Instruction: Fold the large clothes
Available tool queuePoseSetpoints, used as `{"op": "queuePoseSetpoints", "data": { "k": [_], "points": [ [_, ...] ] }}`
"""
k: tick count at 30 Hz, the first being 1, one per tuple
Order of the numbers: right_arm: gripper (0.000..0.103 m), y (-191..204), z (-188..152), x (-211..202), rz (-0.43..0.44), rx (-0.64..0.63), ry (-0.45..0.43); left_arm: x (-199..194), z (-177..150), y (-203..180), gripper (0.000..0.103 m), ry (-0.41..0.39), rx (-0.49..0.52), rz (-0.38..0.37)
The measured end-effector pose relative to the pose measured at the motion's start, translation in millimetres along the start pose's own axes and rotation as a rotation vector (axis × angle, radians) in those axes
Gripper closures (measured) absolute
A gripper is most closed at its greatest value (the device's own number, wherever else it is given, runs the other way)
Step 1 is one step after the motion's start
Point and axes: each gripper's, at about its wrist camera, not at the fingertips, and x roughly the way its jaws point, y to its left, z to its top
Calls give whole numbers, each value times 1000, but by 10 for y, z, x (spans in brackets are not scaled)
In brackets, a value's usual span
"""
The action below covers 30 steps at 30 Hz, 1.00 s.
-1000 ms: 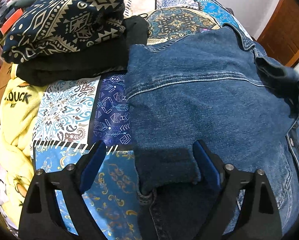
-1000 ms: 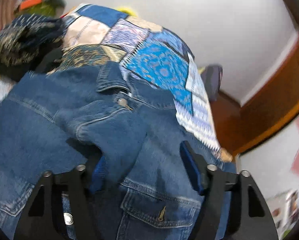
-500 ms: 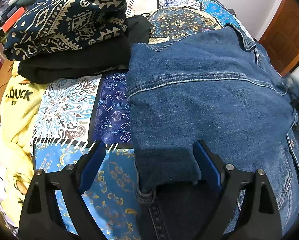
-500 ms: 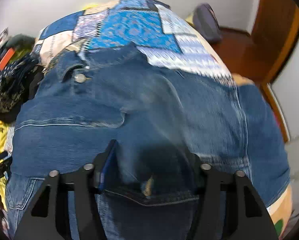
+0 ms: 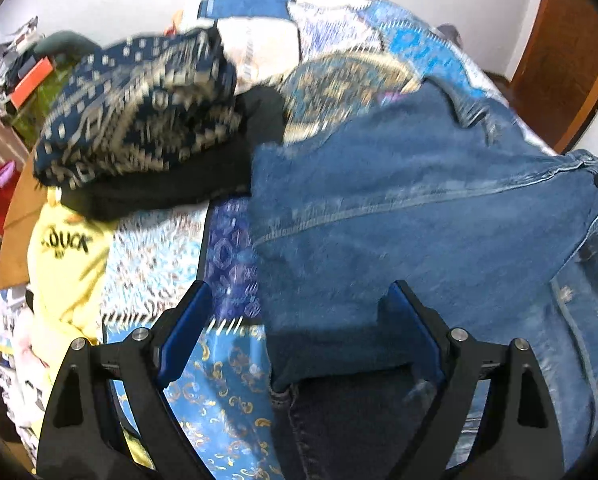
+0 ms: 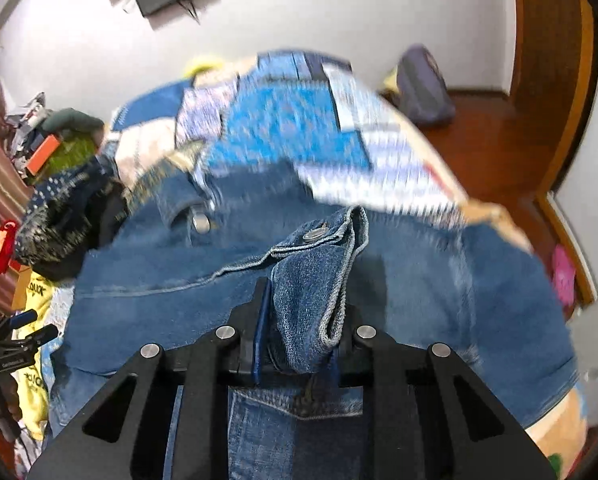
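Note:
A blue denim jacket (image 5: 419,220) lies spread on a patchwork quilt (image 5: 227,380) on a bed. My left gripper (image 5: 297,300) hangs wide open just above the jacket's left edge, with one finger over the quilt, the other over the denim, and nothing gripped. In the right wrist view the jacket (image 6: 159,300) fills the middle. My right gripper (image 6: 305,304) has its jaws closing on a folded sleeve cuff (image 6: 315,264) with a metal button. The cuff stands up between the blue pads, pinched and raised off the jacket body.
At the back left, a folded navy patterned cloth (image 5: 139,112) lies on a black garment (image 5: 171,188). A yellow garment (image 5: 67,248) hangs off the bed's left side. A wooden door (image 5: 559,64) stands at the right. A grey bag (image 6: 423,88) sits on the floor beyond the bed.
The right gripper has swung over the jacket, rolled, and drawn its jaws in onto the sleeve cuff. The left gripper has risen slightly, still open over the same edge.

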Motion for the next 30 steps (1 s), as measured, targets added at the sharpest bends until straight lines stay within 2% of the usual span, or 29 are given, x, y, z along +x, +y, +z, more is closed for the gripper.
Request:
{"op": "queuePoseSetpoints", "data": {
  "k": [3,5,9,11,14,18,21,25,30],
  "points": [
    [82,-23,51,-47,-18,-25,-23,-62,43,-91,14,-22,16,-12],
    [82,-51,-12,68,-42,-41,18,-26,35,-177,14,-20,43,-9],
    [81,-120,-201,319,-96,-64,121,193,-52,-302,14,37,81,16],
    [78,-172,-302,446,-122,-67,166,246,-105,-323,13,45,79,16],
    [74,-247,-385,523,-117,-42,204,244,-142,-309,13,44,61,4],
    [61,-313,-345,451,-140,-18,218,241,-155,-293,13,50,53,-1],
    [60,-391,-320,318,-111,6,221,209,-163,-322,13,42,66,16],
    [60,-497,-274,89,-162,9,202,83,-108,-366,14,11,78,11],
    [60,-720,-264,-265,-194,55,132,-196,65,-456,14,-76,90,3]
  ]
}}
